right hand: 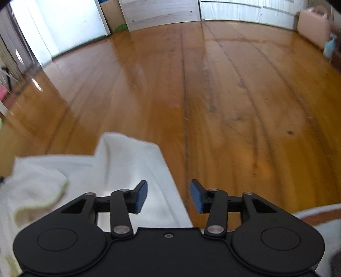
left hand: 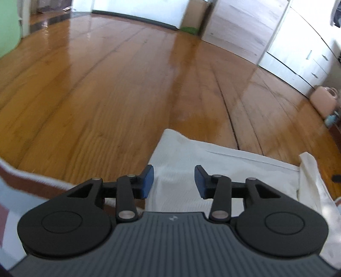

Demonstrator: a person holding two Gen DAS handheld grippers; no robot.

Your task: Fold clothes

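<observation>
The work surface is a glossy, orange-brown wooden plank floor [left hand: 110,89] with long seams between the boards and bright window reflections. At 12 o'clock in the left wrist view stands a white door panel [left hand: 136,8]; pale wood-grain cabinet fronts [left hand: 245,27] run toward 2 o'clock, where white drawer units with small handles [left hand: 315,61] line the wall. A pink, rounded case [left hand: 321,100] sits against the wall at 3 o'clock.

The floor ahead of both tools is open from the garment out to the cabinets.

The white, finely ribbed knit garment [left hand: 191,162] lies flat on the floor at 6 o'clock in both views. Its far edge is straight, with one rounded corner. A loose cream cloth flap [right hand: 34,191] rests on it at 9 o'clock in the right wrist view. A white-and-brown striped fabric edge [left hand: 27,181] lies at 8 o'clock in the left wrist view.

The left gripper [left hand: 173,181], black with blue pads, stands roughly half open above the garment, holding nothing. The right gripper [right hand: 168,197] stands likewise parted over the garment's right edge, holding nothing.
</observation>
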